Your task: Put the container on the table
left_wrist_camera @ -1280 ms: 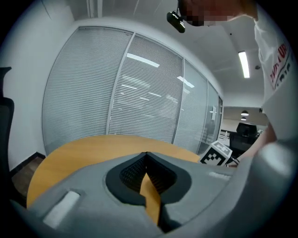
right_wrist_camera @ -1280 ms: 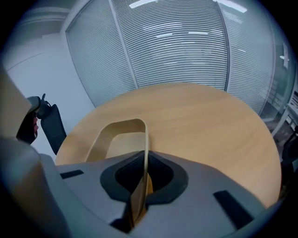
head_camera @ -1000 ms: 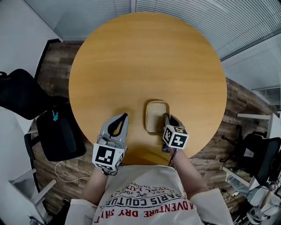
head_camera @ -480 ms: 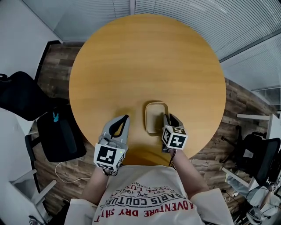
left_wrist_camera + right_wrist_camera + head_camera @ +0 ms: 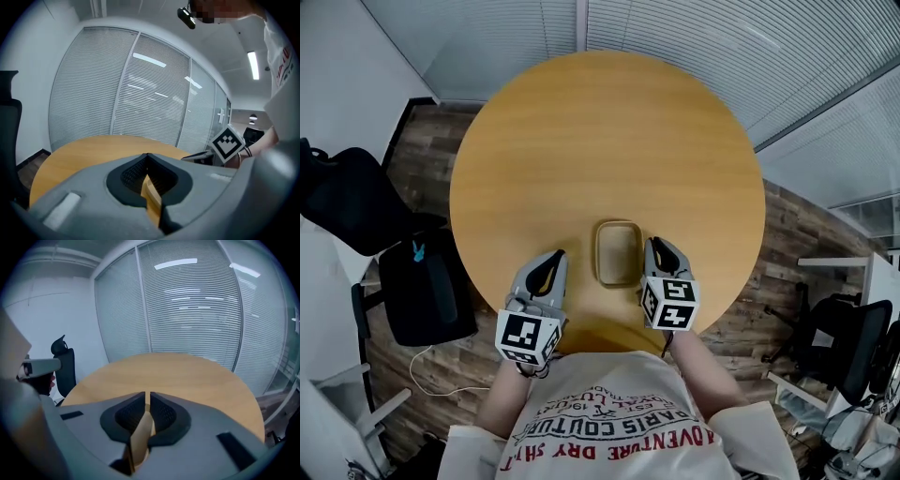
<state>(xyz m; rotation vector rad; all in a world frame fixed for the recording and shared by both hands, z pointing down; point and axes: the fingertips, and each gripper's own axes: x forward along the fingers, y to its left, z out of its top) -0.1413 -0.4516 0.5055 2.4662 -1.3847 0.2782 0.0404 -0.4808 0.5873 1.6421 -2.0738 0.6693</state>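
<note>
The container (image 5: 618, 251) sat flat on the bench (image 5: 609, 141) near its front edge, between the grippers. The left gripper (image 5: 557, 253) jaws were closed and empty. The right gripper (image 5: 652, 242) jaws were all but closed, empty, just beside its rim. Judged light, rigid and shallow; best gripped by a side wall.

Beige shallow rounded-rectangular container (image 5: 618, 251), empty, upright, flat on round wooden table (image 5: 600, 141). Right wall pinched between right gripper (image 5: 654, 246) fingers. Left gripper (image 5: 556, 254) fingers near, apart from left side.

Left gripper (image 5: 559, 254) and right gripper (image 5: 654, 243) hover, fingers (image 5: 132, 416) pressed together.
</note>
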